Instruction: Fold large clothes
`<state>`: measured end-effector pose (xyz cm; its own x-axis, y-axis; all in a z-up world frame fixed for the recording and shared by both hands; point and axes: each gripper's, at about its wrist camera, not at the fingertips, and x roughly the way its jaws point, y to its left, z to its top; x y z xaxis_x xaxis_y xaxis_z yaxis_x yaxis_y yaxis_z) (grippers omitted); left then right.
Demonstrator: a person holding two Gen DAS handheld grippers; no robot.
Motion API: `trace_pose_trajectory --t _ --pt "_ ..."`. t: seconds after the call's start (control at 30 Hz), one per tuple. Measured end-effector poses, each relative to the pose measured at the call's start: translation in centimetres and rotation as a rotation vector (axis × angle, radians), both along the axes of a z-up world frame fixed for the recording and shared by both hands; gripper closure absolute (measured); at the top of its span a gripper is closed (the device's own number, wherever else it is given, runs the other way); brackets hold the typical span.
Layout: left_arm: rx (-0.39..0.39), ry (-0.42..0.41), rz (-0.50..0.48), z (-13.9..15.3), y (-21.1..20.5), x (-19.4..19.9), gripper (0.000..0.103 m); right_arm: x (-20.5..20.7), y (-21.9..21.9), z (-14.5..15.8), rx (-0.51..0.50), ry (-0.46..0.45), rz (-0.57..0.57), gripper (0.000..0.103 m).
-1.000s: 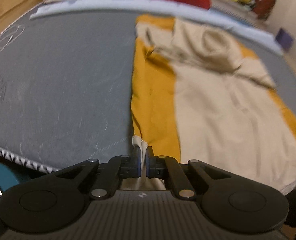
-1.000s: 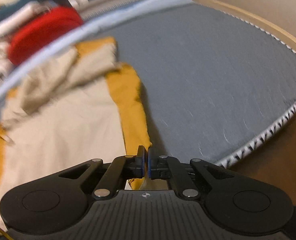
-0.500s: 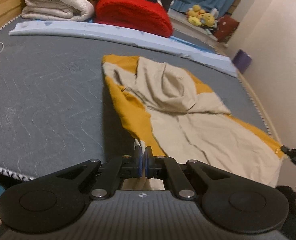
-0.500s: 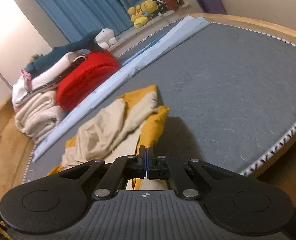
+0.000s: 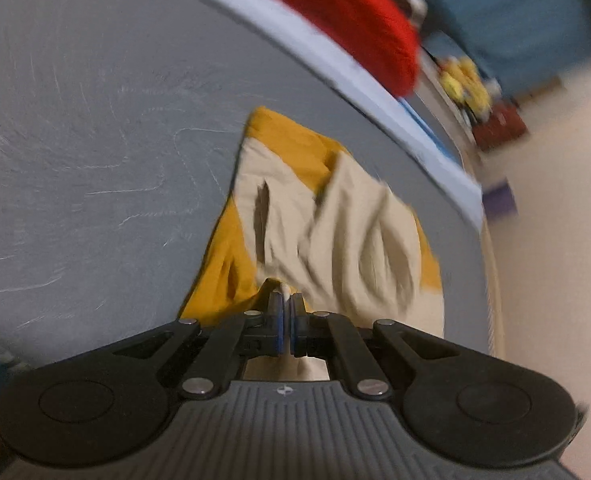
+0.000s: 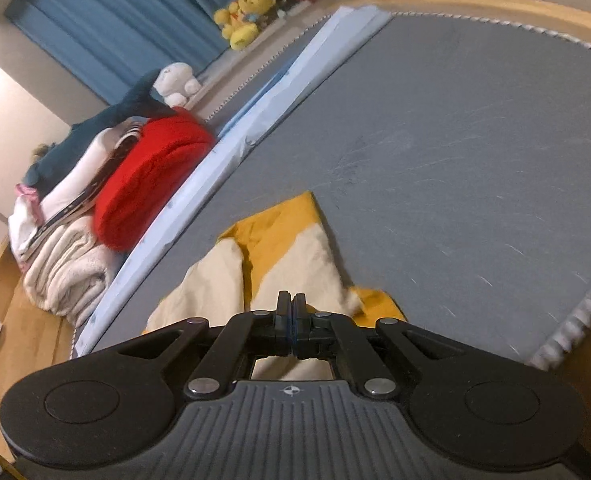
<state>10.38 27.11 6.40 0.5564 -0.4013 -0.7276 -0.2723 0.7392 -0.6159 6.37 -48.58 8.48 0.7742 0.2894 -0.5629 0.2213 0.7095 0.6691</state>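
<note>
Grey quilted mattress point(image 6: 455, 168) fills the room's middle, and on it lies the large mustard-yellow and cream cloth garment point(image 5: 335, 220), bunched toward the near edge. Both the left gripper point(image 5: 284, 312) and right gripper point(image 6: 291, 312) have their jaws pinched tight on a hem corner. I'd carry the two corners level and together so the fold lands square.

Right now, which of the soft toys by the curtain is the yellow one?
The yellow bear toy, sitting farther back along the ledge near the blue curtain; the white plush toy sits nearer, beside the red blanket.
</note>
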Motion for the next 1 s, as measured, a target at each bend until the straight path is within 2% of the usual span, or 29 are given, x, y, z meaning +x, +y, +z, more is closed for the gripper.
trace_pose_trajectory --t 0.07,0.1,0.13,0.2,0.27,0.3,0.33,0.4,0.47,0.5,0.57,0.63,0.77,0.87,0.9,1.0 --pt "-0.021 0.046 0.088 -1.8 0.8 3.4 0.079 3.9 0.1 -0.7 -0.062 0.016 -0.093 0.098" --pt "-0.011 0.059 0.12 -2.2 1.3 4.5 0.062 5.2 0.1 -0.9 -0.093 0.017 -0.156 0.098" --pt "-0.005 0.051 0.143 -2.5 1.6 5.2 0.048 6.0 -0.2 -1.1 -0.101 -0.003 -0.175 0.097" --pt "-0.007 -0.005 0.188 -3.0 2.5 5.4 0.036 7.3 -0.3 -1.9 -0.104 -0.034 -0.17 0.092" --pt "0.007 -0.048 0.229 -4.4 3.0 4.6 0.035 7.8 0.2 -3.2 -0.129 -0.048 -0.133 0.07" --pt "0.018 0.001 0.234 -5.3 3.2 4.5 0.036 7.9 0.7 -4.2 -0.16 -0.052 -0.106 0.068" --pt "0.045 0.076 0.238 -5.9 3.3 4.7 0.036 7.9 1.0 -5.2 -0.189 -0.044 -0.083 0.067" --pt "0.121 0.067 0.176 -5.6 2.6 5.2 0.036 9.1 1.7 -7.0 -0.223 0.074 -0.026 0.065" --pt "0.229 0.042 0.083 -5.1 1.1 6.1 0.033 9.8 2.1 -7.4 -0.231 0.056 0.026 0.065" --pt "0.273 0.04 0.049 -5.1 0.4 6.5 0.033 10.4 2.7 -7.6 -0.273 0.06 0.068 0.064" --pt "0.33 0.053 -0.031 -5.4 -1.2 7.4 0.032 11.3 3.7 -8.0 -0.335 0.075 0.125 0.06" --pt "0.391 0.048 -0.096 -5.6 -2.7 7.9 0.032 12.1 4.5 -8.9 -0.353 0.098 0.177 0.058" --pt "0.573 -0.018 -0.218 -6.8 -7.2 8.6 0.027 13.3 5.7 -9.7 -0.428 0.097 0.235 0.057" --pt "0.707 -0.016 -0.262 -8.4 -8.8 9.2 0.027 13.8 6.3 -10.8 -0.454 0.09 0.24 0.056" --pt "0.729 -0.015 -0.269 -8.7 -9.1 9.5 0.027 13.9 6.4 -11.1 -0.45 0.101 0.24 0.056" --pt "0.738 -0.082 -0.277 -8.5 -9.5 10.6 0.027 15.1 6.9 -11.6 -0.453 0.105 0.254 0.056"
